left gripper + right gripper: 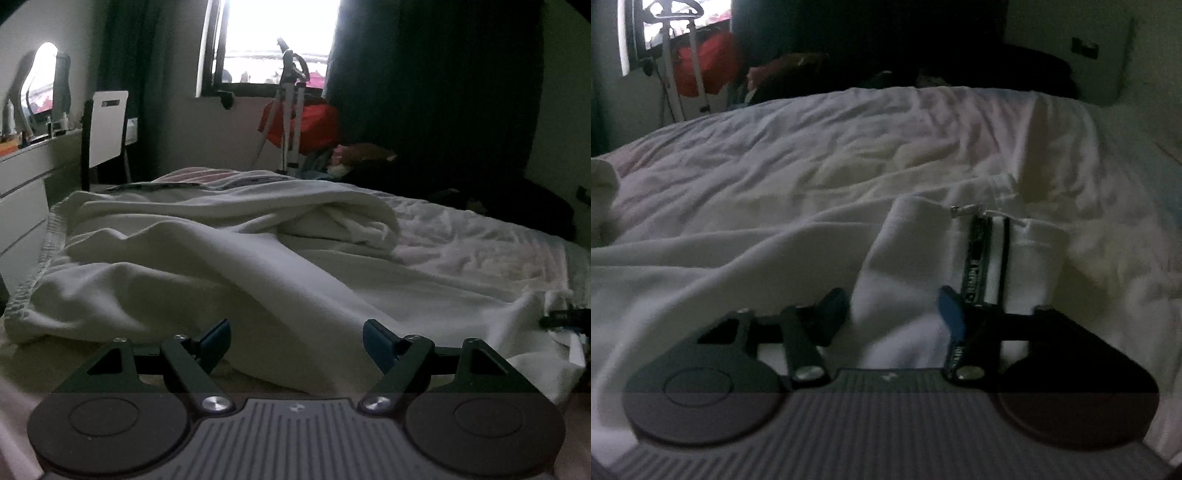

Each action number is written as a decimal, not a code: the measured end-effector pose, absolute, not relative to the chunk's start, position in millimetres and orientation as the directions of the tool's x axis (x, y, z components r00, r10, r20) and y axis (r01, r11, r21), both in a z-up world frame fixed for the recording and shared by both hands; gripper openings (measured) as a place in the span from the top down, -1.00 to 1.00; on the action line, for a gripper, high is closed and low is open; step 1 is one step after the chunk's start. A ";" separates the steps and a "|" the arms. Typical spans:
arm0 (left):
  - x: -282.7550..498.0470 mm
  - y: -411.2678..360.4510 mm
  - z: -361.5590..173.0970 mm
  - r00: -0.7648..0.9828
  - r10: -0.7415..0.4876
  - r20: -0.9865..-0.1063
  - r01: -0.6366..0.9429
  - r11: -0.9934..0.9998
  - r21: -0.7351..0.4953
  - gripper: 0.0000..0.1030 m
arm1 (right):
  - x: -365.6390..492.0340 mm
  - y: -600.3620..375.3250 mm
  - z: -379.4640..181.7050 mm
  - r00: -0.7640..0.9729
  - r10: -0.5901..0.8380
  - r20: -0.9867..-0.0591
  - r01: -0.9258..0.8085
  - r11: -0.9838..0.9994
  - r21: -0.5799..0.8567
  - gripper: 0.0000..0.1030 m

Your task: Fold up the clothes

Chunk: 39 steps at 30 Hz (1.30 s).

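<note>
A white garment lies rumpled across the bed, with a ribbed hem at the left and a bunched part at the back right. My left gripper is open, low at the garment's near edge, with cloth lying between its fingers. In the right wrist view the same white garment shows a waistband end with a black striped band and a drawstring. My right gripper is open around a raised fold of white cloth, the fingers apart on either side of it.
The bed sheet is wrinkled and stretches to the far edge. A white dresser with a mirror and a chair stand left. A tripod and a red item stand under the window. Dark curtains hang behind.
</note>
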<state>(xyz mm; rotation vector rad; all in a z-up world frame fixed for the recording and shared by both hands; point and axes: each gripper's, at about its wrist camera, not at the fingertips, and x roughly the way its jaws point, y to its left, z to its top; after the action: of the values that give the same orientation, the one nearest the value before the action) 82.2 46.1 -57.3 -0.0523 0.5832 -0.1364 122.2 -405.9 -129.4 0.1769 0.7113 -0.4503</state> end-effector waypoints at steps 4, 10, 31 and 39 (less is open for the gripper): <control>89.6 47.8 -60.1 0.806 -0.160 -0.570 0.117 0.987 -0.112 -0.57 | 115.4 -413.3 -118.6 0.695 -0.328 -0.639 0.473 0.879 0.063 0.81; 92.6 50.7 -62.0 0.796 -0.157 -0.585 0.111 0.987 -0.115 -0.57 | 94.4 -423.4 -90.5 0.761 -0.339 -0.553 0.502 0.847 0.172 0.87; 101.8 106.0 -53.0 0.736 -0.228 -0.637 -0.024 0.932 -0.362 -0.61 | -50.7 -508.3 -123.6 0.792 -0.165 -0.588 0.608 0.115 0.786 -0.46; 109.4 230.0 -88.1 0.676 -0.273 -0.685 -0.440 0.596 -0.671 -0.75 | -30.2 -507.1 -134.3 0.756 -0.167 -0.633 0.654 0.158 0.740 -0.27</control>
<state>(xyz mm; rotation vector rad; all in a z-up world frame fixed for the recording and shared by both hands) 109.4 230.0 -88.1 -0.9577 0.8569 0.1126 -30.2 -507.1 -134.3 1.2875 0.4579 -0.6164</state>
